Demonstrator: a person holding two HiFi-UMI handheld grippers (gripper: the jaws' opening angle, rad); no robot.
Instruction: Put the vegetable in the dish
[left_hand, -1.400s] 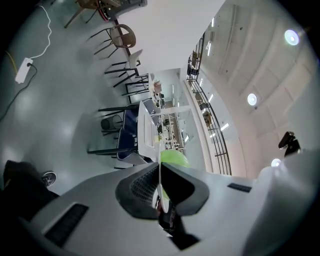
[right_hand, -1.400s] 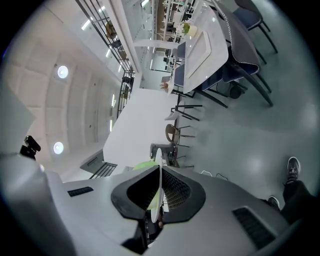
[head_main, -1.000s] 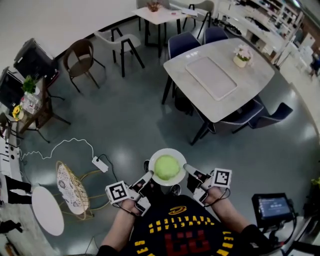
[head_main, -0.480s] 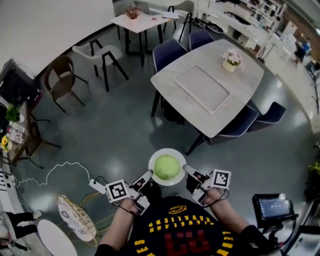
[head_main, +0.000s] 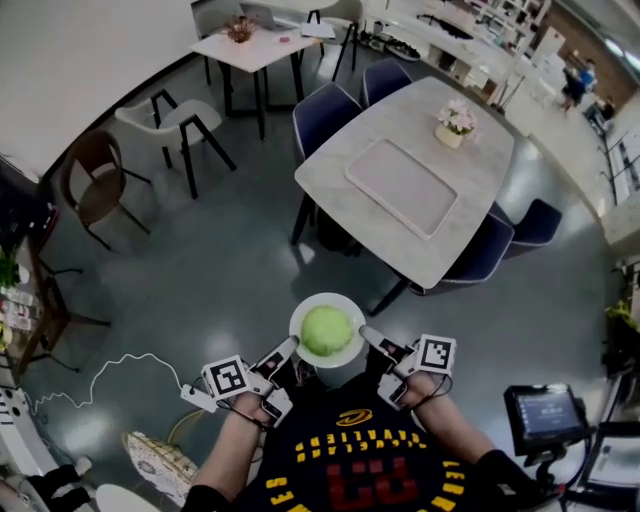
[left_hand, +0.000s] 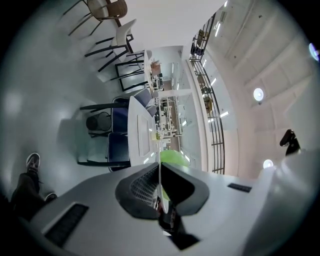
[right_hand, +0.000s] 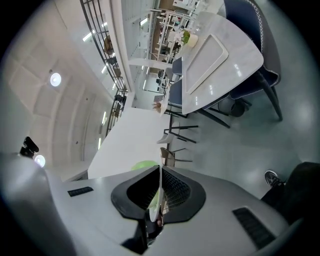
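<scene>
entry: round green vegetable (head_main: 326, 331), already lying in white dish (head_main: 300, 312), task's placing judged done; dish held in the air above the floor, left gripper (head_main: 286, 350) and right gripper (head_main: 367, 336) fingers clamped on opposite rims; setting-down, perhaps on table (head_main: 480, 185), judged outstanding.

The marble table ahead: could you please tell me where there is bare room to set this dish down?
Bare top for the dish lies between the tray and the table edge on the left, and at its near corner. Tightest beside the flower pot.
</scene>
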